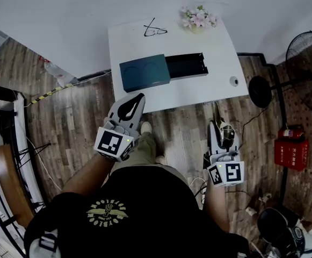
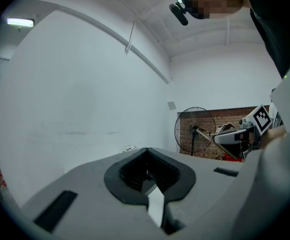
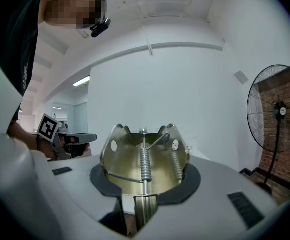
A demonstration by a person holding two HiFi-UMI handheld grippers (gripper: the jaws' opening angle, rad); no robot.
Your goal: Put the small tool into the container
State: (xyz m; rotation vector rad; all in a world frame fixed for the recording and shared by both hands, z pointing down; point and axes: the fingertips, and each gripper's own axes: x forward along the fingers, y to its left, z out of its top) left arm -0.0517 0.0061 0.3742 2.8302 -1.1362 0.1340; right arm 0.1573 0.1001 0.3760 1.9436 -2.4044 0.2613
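Note:
My right gripper (image 1: 218,127) is shut on the small tool (image 1: 219,118), a brass-coloured metal clamp with a coil spring (image 3: 144,160); in the right gripper view it fills the space between the jaws. The container is a black open tray (image 1: 186,64) beside a dark blue box (image 1: 144,72) on the white table (image 1: 198,93). Both grippers hang over the wooden floor in front of the table's near edge. My left gripper (image 1: 138,99) is shut and holds nothing (image 2: 147,159). Both gripper views tilt up at white walls, so they show no table.
Glasses (image 1: 154,30) and a pink flower bunch (image 1: 197,19) lie at the table's far side, and a small round object (image 1: 233,81) near its right edge. A standing fan (image 1: 306,69) and a red box (image 1: 291,149) are on the floor at the right.

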